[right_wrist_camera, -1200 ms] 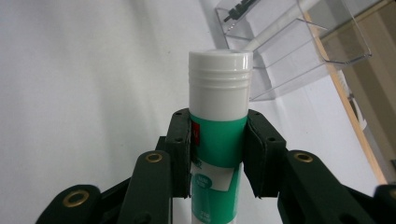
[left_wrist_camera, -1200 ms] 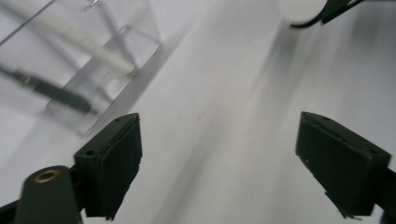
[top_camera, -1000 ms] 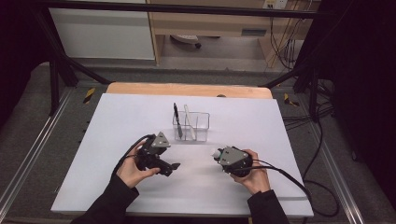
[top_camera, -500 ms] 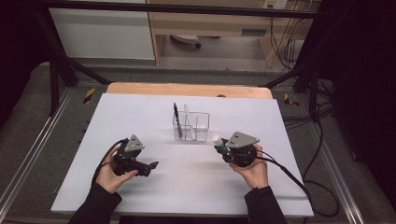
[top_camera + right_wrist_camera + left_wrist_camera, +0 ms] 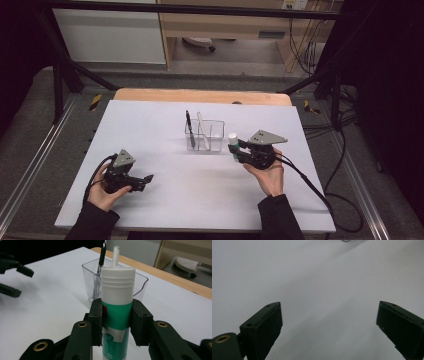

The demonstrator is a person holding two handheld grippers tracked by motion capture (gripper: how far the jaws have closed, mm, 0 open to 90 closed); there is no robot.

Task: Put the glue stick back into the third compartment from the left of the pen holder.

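My right gripper (image 5: pixel 235 148) (image 5: pixel 117 322) is shut on a glue stick (image 5: pixel 233 145) (image 5: pixel 117 305), green-bodied with a white cap, held upright just right of a clear divided holder (image 5: pixel 205 136) (image 5: pixel 140 282). A black pen (image 5: pixel 189 125) (image 5: pixel 101 260) stands in the holder's left compartment. My left gripper (image 5: pixel 146 181) (image 5: pixel 329 325) sits low over the white table near its front left, jaws wide open with nothing between them. In the right gripper view the left gripper (image 5: pixel 15 280) shows blurred at the far left.
The white table top (image 5: pixel 150 125) ends at a wooden strip (image 5: pixel 200 96) along the back. Black frame bars (image 5: pixel 65 65) and cables (image 5: pixel 320 190) run beside the table. A shelf unit stands behind.
My left hand has drawn back toward the front left of the table and sunk lower. My right hand has lifted the glue stick upright beside the holder.
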